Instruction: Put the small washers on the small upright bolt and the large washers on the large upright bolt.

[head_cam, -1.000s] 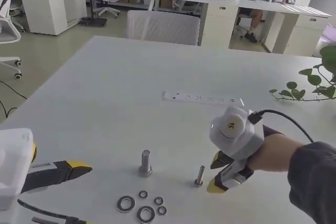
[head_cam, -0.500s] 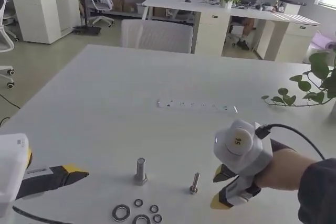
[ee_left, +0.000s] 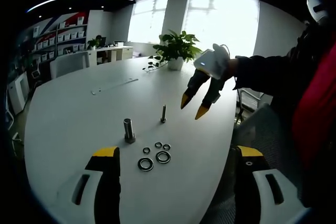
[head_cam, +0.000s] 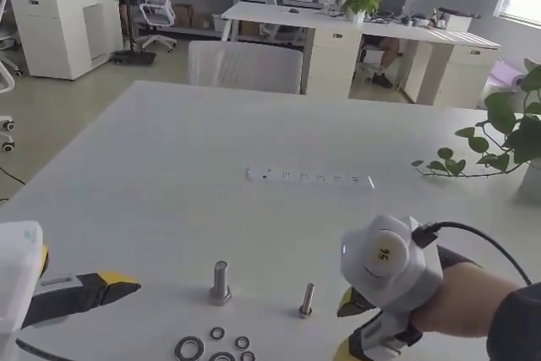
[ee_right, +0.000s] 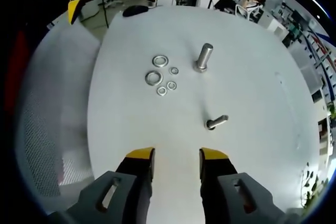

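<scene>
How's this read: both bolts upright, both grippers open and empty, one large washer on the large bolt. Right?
No washer is on the large bolt: both large washers lie on the table, per the right gripper view. Rest holds: bolts upright, left gripper and right gripper open and empty.

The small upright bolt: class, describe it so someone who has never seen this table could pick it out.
On the white table, two bolts stand upright just beyond a cluster of loose washers. The small upright bolt is the one nearer the right gripper, and it is thinner and shorter than the large upright bolt beside it.
</scene>
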